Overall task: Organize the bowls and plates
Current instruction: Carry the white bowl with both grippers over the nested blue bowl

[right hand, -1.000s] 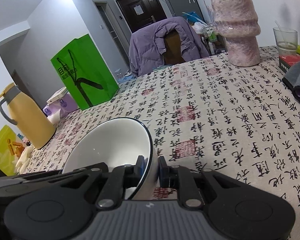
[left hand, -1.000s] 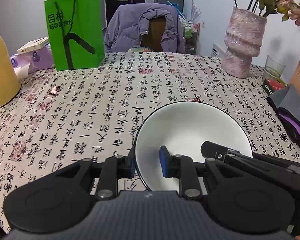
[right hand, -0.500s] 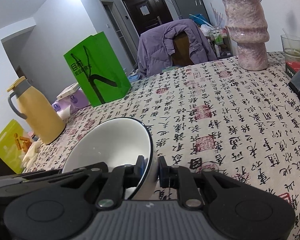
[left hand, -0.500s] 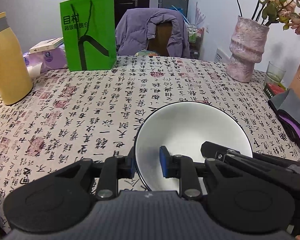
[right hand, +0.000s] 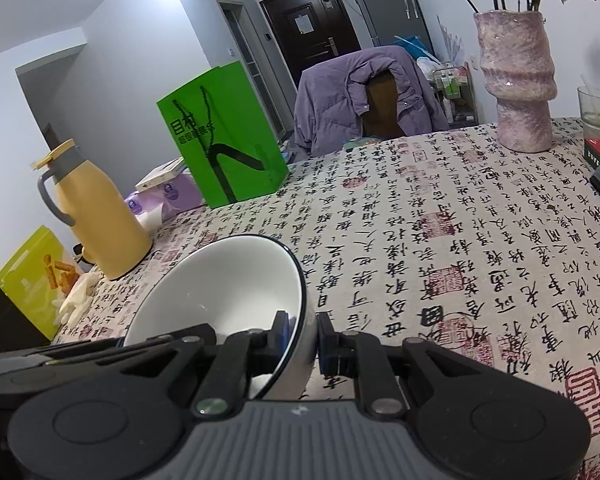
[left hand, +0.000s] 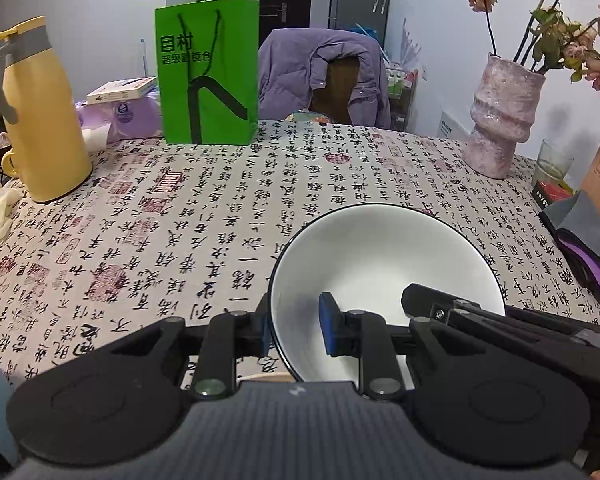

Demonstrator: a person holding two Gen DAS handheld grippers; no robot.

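A white bowl with a thin dark rim hangs above the calligraphy-print tablecloth, held from two sides. My left gripper is shut on the bowl's near left rim, one blue pad inside and one outside. In the right wrist view the same white bowl is tilted, and my right gripper is shut on its right rim the same way. The right gripper's black arm reaches into the bowl at the lower right of the left wrist view.
On the table stand a yellow thermos at far left, a green paper bag at the back, and a pink vase with flowers at the right. A chair with a purple jacket is behind. A glass and dark items crowd the right edge.
Both grippers have carried the bowl back from the far side of the table and a little upward. More of the table and the yellow thermos have come into view. The grips are unchanged.
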